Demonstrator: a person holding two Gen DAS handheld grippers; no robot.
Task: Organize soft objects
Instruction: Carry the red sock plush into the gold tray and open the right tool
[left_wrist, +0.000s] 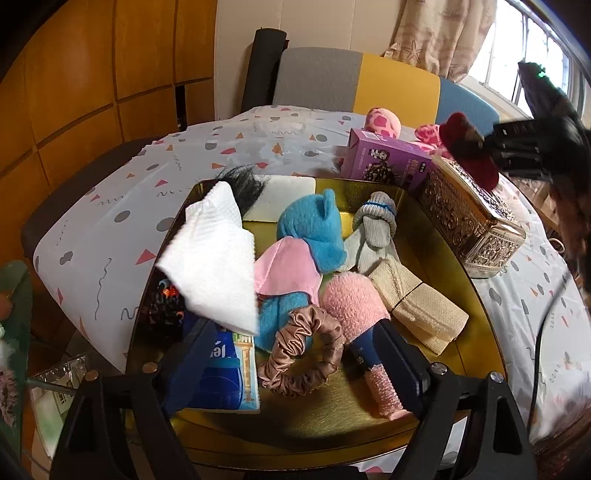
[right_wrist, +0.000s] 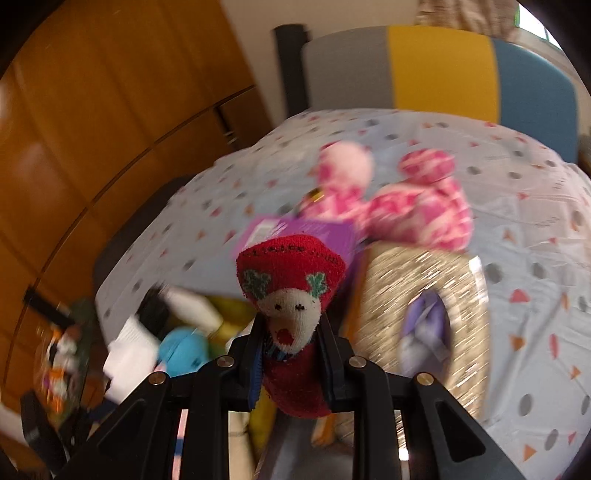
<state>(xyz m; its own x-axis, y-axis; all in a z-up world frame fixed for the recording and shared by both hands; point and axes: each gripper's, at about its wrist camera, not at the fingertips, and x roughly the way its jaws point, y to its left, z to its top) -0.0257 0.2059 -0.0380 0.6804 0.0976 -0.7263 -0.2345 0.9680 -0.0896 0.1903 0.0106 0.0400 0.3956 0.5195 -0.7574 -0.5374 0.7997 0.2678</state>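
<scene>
From the left wrist camera, the left gripper (left_wrist: 295, 373) hovered with its fingers spread wide and nothing between them, low over a gold tray (left_wrist: 332, 413). The tray was already crowded: a white paper towel (left_wrist: 214, 258) at ten o'clock, a blue plush toy (left_wrist: 314, 225) at the centre, a grey sock (left_wrist: 373, 232) at one o'clock, a beige elastic band (left_wrist: 417, 299) at three o'clock, a pink fuzzy sock (left_wrist: 354, 302) and a satin scrunchie (left_wrist: 303, 350) toward six o'clock. Past the tray at two o'clock stood an ornate metal box (left_wrist: 476, 225) and a purple carton (left_wrist: 384, 157). Above the box the right gripper (left_wrist: 484, 142) showed, blurred, carrying a red sock (left_wrist: 469, 147).

From the right wrist camera, the right gripper (right_wrist: 291, 354) had its fingers pinched firmly on the red sock (right_wrist: 291, 280), which bore a white reindeer face and stood up between them. The background was streaked. The ornate metal box (right_wrist: 417, 317) lay at three o'clock, a pink spotted plush (right_wrist: 406, 199) at one o'clock, and the tray (right_wrist: 225, 306) with the blue toy at nine o'clock.

The step appeared to be carrying the sock to the tray. To do it well, the grip should be kept until the sock is low over a bare patch near six o'clock, clear of the open left fingers, and released gently so that it does not disturb the pile.
</scene>
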